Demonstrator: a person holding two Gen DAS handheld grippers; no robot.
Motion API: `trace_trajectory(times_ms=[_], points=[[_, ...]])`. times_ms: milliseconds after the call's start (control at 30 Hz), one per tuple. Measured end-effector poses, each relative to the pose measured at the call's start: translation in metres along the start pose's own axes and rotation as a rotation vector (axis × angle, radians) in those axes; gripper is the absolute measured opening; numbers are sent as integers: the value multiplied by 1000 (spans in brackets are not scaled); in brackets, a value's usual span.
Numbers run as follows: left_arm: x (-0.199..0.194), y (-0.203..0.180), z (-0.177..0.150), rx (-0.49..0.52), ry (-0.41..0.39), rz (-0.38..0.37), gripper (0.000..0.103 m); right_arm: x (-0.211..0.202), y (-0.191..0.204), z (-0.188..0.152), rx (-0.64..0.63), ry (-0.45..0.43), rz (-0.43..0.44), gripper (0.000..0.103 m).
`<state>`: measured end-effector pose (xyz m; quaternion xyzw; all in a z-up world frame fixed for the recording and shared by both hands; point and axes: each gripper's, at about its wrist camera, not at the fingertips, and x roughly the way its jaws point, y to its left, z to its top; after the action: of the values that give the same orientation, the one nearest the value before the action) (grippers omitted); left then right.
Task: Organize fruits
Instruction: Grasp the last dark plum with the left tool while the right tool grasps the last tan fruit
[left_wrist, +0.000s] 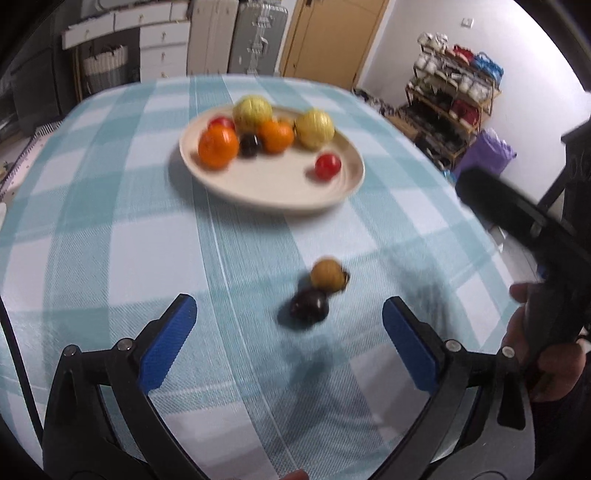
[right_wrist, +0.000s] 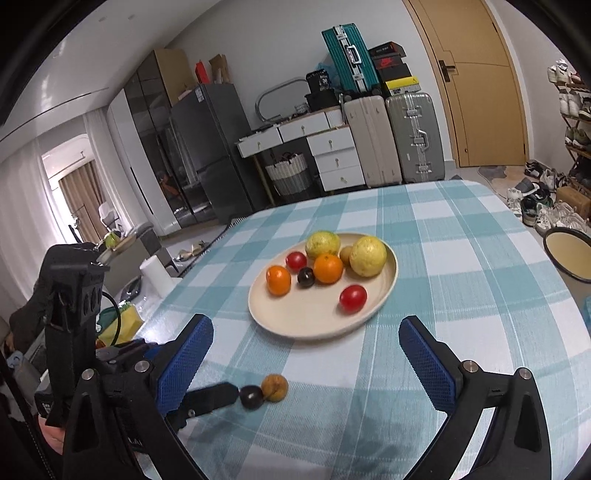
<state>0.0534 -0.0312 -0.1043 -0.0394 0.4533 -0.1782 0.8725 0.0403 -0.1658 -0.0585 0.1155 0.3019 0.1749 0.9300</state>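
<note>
**Fruit count: eight on the plate, two off it**

One plate (right_wrist: 369, 321) holds two yellow fruits (right_wrist: 322, 244), two oranges (right_wrist: 328, 268), two red fruits (right_wrist: 353, 298), one dark plum (right_wrist: 306, 277) and one small brown fruit (right_wrist: 345, 254). At its six o'clock, on the tablecloth (right_wrist: 480, 295), lie one more dark plum (right_wrist: 251, 397) and one brown fruit (right_wrist: 274, 387).

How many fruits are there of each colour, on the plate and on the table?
Yellow-green round fruits: 2
Orange round fruits: 2
Red round fruits: 2
Dark purple round fruits: 2
Brownish-tan small fruits: 2
Total: 10
</note>
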Motion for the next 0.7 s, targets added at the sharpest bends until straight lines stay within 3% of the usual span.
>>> trace_trajectory(times_ms=[200,333,533,600,700], points=[[9,-4,-6,25,27,11,100,1,-3,-5,8,21,-17,103],[10,-14,-5,94,16,67,100,5,-8,-8,24,36,-21,103],[16,-17,-2,118,39,47,100,8,-11,-12,32,62,-39,103],[18,-16,-2,119,46,43,98,9,-13,-13,36,66,-41,103],[21,-15,0,117,60,31,86,9,-14,-14,39,67,-43,103]])
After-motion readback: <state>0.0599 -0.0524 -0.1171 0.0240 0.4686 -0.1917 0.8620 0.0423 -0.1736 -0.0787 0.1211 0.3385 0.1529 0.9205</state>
